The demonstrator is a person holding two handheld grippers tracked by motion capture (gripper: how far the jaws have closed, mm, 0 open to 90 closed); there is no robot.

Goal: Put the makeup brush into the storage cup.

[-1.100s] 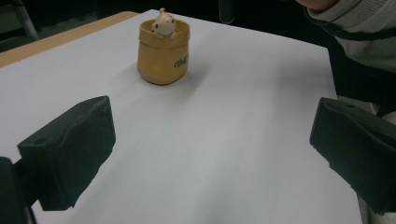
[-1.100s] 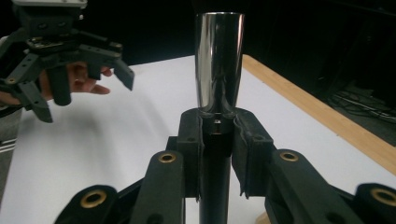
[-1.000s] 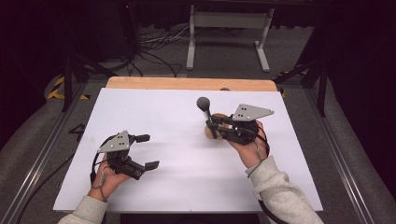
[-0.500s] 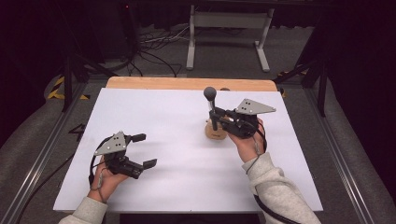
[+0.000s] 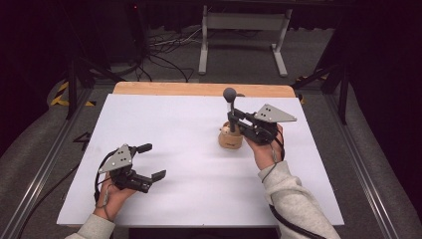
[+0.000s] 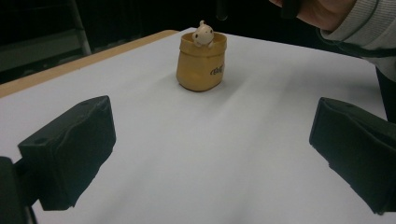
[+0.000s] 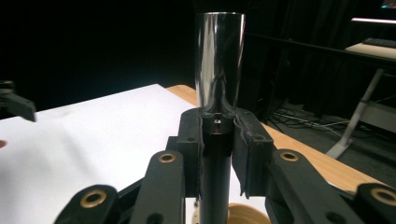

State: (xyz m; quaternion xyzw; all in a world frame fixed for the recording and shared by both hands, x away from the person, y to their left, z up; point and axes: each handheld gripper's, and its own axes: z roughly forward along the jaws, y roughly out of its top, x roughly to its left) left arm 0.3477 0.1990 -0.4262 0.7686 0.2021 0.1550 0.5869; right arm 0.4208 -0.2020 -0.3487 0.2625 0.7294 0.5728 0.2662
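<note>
Right claw stands the grey-knobbed tool upright over the little pot.

Right claw (image 5: 238,119) is clenched on the tool's shaft (image 7: 219,65), pads pinching it just below the shiny sleeve; the knob (image 5: 229,93) now sits near the desk's far wooden edge. Against the earlier high views the tool has swung from leaning left to near vertical, and the hand has shifted right and back, so the shaft's lower end now hangs just above, maybe inside, the tan pot (image 6: 201,63) with the small figure (image 6: 204,32) at its rim — contact can't be told. Pot stands right of centre on the white desk (image 5: 174,129). Left claw (image 5: 148,162) is released, jaws wide, nothing between, resting near the front left. Looks like the insertion step is lined up, lowering left to do.
</note>
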